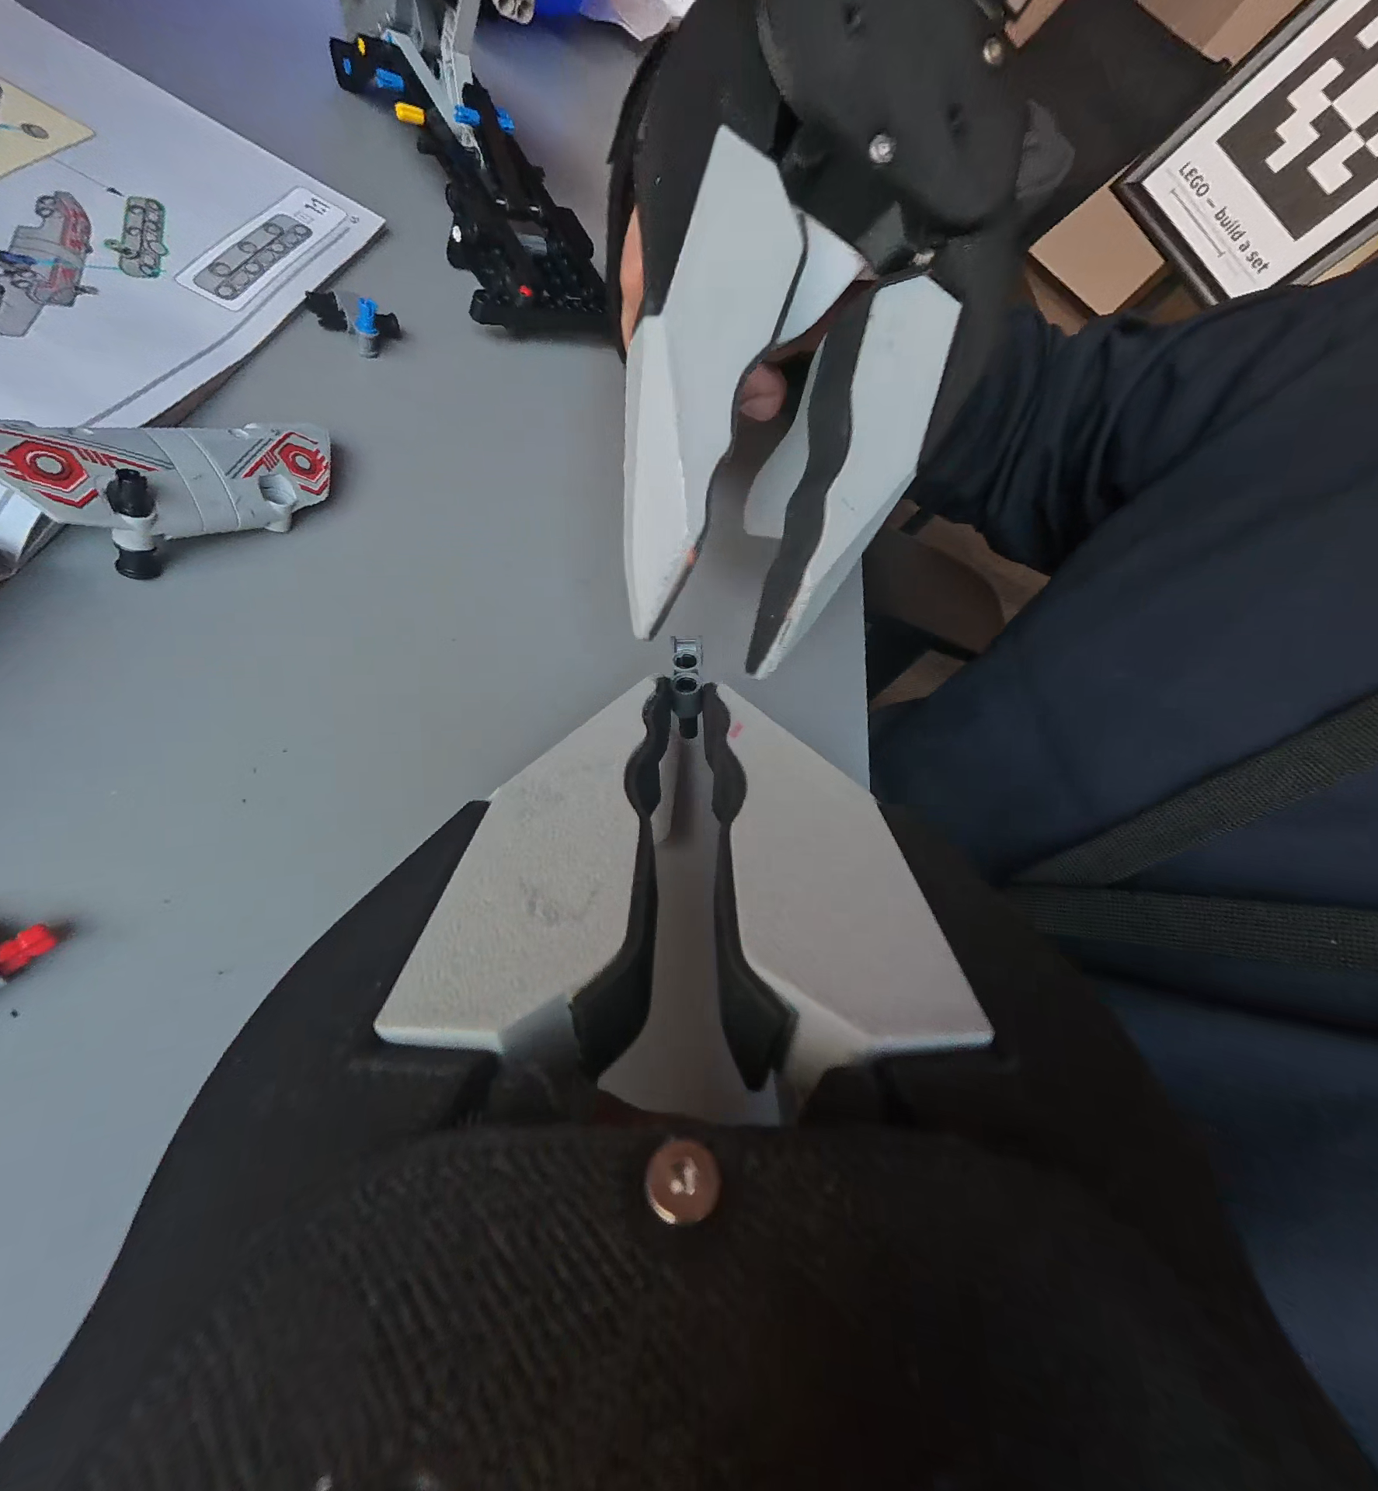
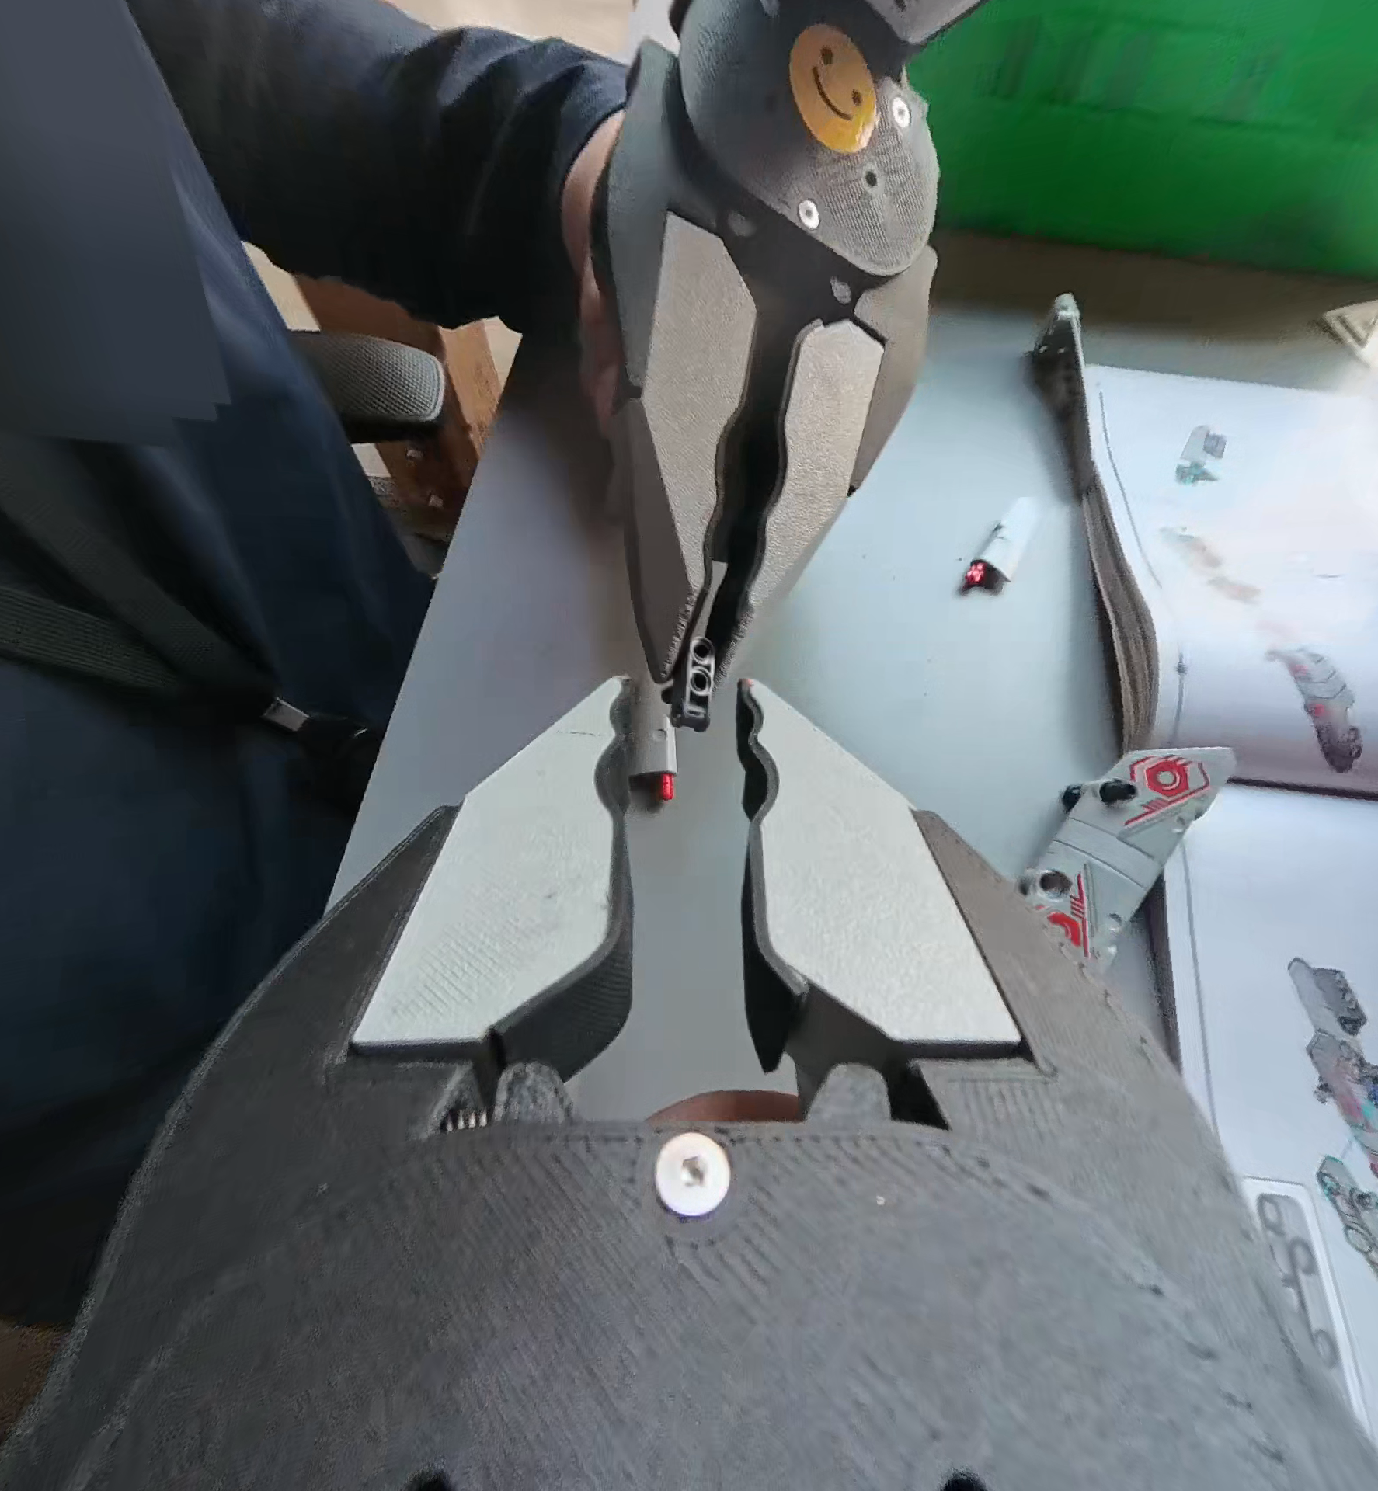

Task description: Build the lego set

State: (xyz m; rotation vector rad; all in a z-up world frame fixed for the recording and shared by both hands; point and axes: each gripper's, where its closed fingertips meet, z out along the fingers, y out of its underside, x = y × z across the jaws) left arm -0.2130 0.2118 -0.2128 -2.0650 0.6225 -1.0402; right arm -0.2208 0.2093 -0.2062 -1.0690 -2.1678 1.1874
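Note:
My left gripper (image 1: 684, 695) is shut on a small dark grey connector (image 1: 686, 687), held just above the grey table (image 1: 347, 726) near its edge. A light grey piece (image 1: 686, 645) sticks out beyond it. In the right wrist view the left gripper (image 2: 698, 670) comes down from the top, pinching the black connector (image 2: 698, 686). A grey peg with a red tip (image 2: 653, 754) runs from the connector along my right gripper's left pad. My right gripper (image 2: 682, 690) is open, its fingers on either side of this assembly. It also shows open in the left wrist view (image 1: 702, 649).
A grey panel with red markings (image 1: 153, 476) (image 2: 1130, 839) lies beside the open instruction booklet (image 1: 105, 242) (image 2: 1275, 605). A black chassis build (image 1: 500, 202), a small blue-and-grey piece (image 1: 367, 319) and a red piece (image 1: 20, 944) are farther off. A person's dark sleeve (image 1: 1154, 484) is past the table edge. Left and right tips are no more than a few centimetres apart. From either gripper's tips it is about 12 cm to the red piece (image 1: 20, 944). It is also in sight in the right wrist view (image 2: 974, 570).

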